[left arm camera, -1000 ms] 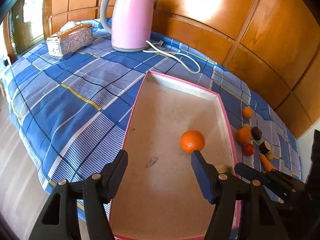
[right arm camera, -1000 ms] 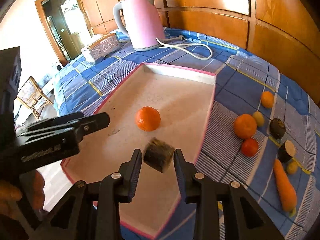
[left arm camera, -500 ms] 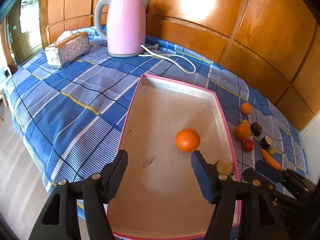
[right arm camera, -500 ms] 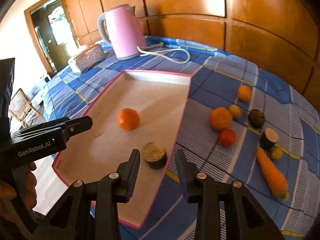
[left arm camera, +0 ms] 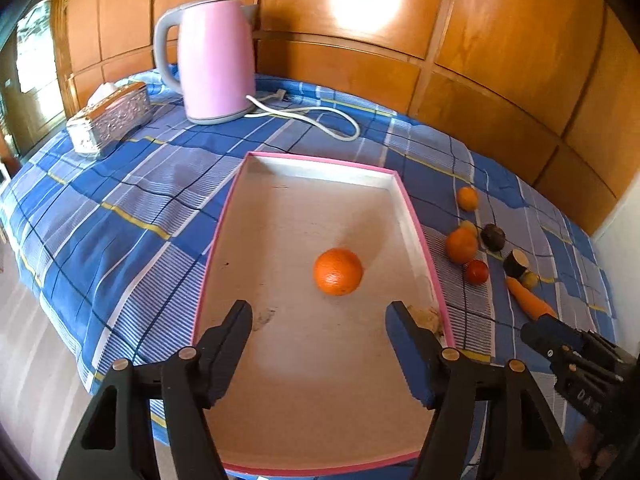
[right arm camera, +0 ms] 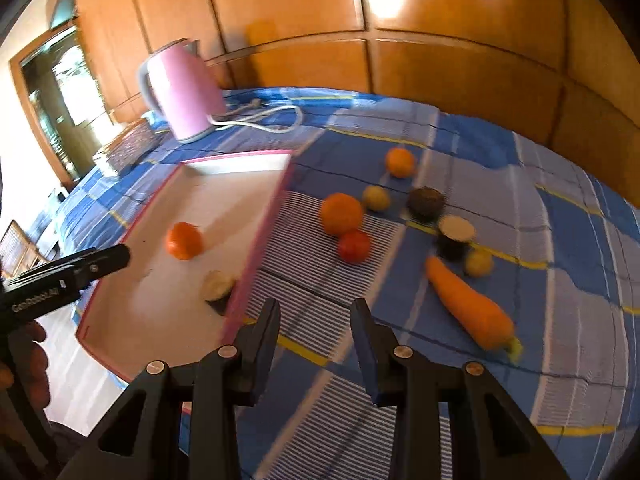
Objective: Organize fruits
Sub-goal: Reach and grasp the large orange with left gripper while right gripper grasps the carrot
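A: Right gripper [right arm camera: 314,334] had released the cut piece [right arm camera: 218,285] in the tray [right arm camera: 256,258]; jaws apart, empty, swung over the cloth.

B: Left gripper [left arm camera: 318,322] just widened, empty; orange [left arm camera: 338,271] lay mid-tray. Remaining fruits [right arm camera: 342,214] next, likely.

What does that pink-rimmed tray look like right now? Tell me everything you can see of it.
The tray is a shallow rectangular box with a pink rim and outer edge, low white inner walls and a pale, slightly stained floor; it looks like cardboard. It lies flat on the blue checked tablecloth, in front of the pink kettle. Inside rest an orange near the middle and a cut dark-skinned piece against the right wall. Neither gripper touches it.
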The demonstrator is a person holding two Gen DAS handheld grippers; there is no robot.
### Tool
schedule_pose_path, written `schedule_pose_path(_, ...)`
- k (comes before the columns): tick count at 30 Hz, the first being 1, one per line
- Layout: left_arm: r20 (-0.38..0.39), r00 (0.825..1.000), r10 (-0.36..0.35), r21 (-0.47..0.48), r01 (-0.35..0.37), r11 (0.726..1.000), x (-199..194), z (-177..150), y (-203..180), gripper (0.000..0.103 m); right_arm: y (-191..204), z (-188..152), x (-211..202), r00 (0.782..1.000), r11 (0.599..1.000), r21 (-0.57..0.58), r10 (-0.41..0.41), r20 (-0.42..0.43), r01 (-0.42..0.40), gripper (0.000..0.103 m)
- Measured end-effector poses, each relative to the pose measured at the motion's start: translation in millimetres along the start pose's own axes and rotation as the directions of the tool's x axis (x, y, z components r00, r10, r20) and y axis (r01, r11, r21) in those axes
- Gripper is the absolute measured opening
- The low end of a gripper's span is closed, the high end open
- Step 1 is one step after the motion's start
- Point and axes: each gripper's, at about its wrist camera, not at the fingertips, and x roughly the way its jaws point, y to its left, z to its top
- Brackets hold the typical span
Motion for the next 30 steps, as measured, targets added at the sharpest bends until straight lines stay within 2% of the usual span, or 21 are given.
schedule_pose_path(4, 0.014, 1.000, -0.014, 0.034, 0.014, 0.999, -2.1, 0.9, -8.7, 0.069, -23.7, -7.3, -3.4, 0.999, 0.998, 0.054, -0.034, -0.009, 0.034, 0.037)
schedule_pose_path(8, 0.020, 0.998, -0.063, 0.098, 0.061, 0.993, -4.0, 4.5, -25.8, 0.069, -49.7, -14.3, -9.9, 0.998, 0.991, 0.111, -0.070, -0.011, 0.071, 0.037)
schedule_pose_path(13, -0.032, 0.992, -0.120, 0.165, 0.124, 0.979, 2.1, 7.9, -53.3, 0.068, -78.2, -19.2, -16.6, 0.994, 0.977, 0.183, -0.105, -0.015, 0.106, 0.037)
schedule_pose_path(15, -0.055, 0.989, -0.141, 0.179, 0.148, 0.973, 5.8, 9.8, -62.3, 0.063, -85.7, -20.6, -19.0, 0.993, 0.973, 0.198, -0.116, -0.014, 0.116, 0.037)
schedule_pose_path(19, -0.103, 0.979, -0.178, 0.201, 0.196, 0.960, 15.7, 12.5, -78.6, 0.059, -96.7, -22.2, -22.3, 0.992, 0.968, 0.215, -0.128, -0.012, 0.127, 0.037)
schedule_pose_path(22, -0.117, 0.974, -0.193, 0.207, 0.214, 0.955, 20.2, 16.4, -87.6, 0.055, -102.4, -24.8, -22.0, 0.992, 0.966, 0.224, -0.127, -0.017, 0.127, 0.037)
schedule_pose_path(30, -0.156, 0.963, -0.220, 0.212, 0.250, 0.945, 40.3, 30.6, -108.4, 0.054, -109.1, -26.7, -18.2, 0.992, 0.964, 0.234, -0.120, -0.026, 0.123, 0.037)
